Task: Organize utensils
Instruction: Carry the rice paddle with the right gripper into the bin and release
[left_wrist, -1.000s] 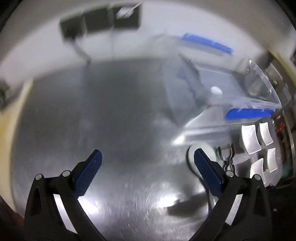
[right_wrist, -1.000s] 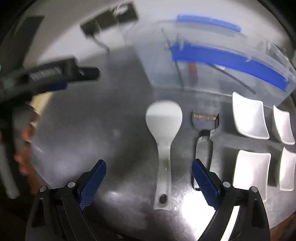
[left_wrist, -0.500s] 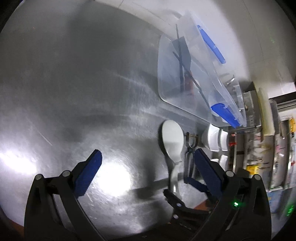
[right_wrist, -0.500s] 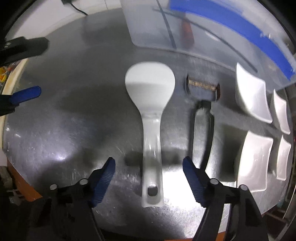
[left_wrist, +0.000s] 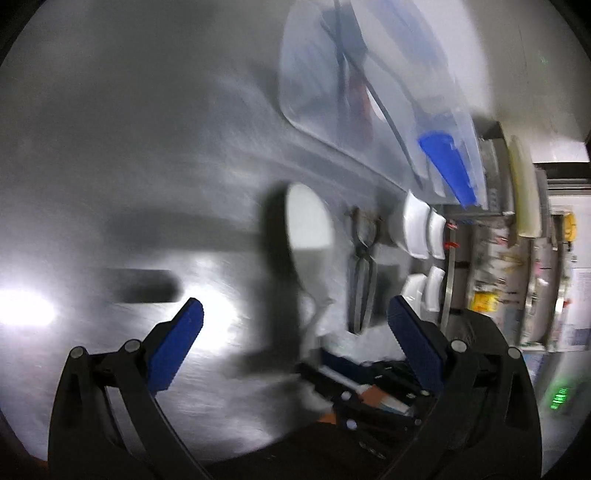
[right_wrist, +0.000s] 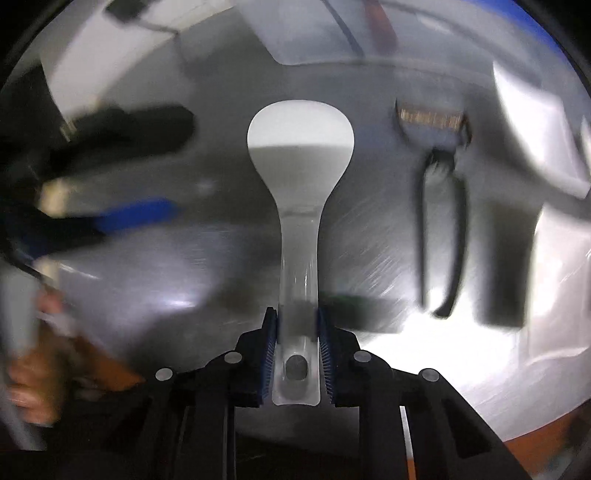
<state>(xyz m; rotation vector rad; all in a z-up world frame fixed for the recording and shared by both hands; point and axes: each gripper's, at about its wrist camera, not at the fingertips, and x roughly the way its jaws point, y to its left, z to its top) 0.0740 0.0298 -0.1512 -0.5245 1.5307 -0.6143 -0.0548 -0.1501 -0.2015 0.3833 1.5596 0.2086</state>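
A white rice paddle (right_wrist: 299, 177) lies on the steel table, its round head pointing away. My right gripper (right_wrist: 297, 347) is shut on its handle near the end with the hole. The paddle also shows in the left wrist view (left_wrist: 308, 229), with the right gripper (left_wrist: 369, 384) at its near end. A black-handled peeler (right_wrist: 439, 206) lies to the right of the paddle. A clear plastic bin with blue handles (left_wrist: 369, 96) holds several utensils at the back. My left gripper (left_wrist: 291, 339) is open and empty above the table.
Several small white dishes (left_wrist: 419, 232) sit right of the peeler, also in the right wrist view (right_wrist: 532, 129). Shelving with clutter (left_wrist: 517, 258) stands beyond the table's right edge. The left gripper's blue pad (right_wrist: 136, 218) shows at the left.
My right gripper came down and closed on the paddle handle; it was open above it before. The left gripper swung to look toward the paddle and stayed open.
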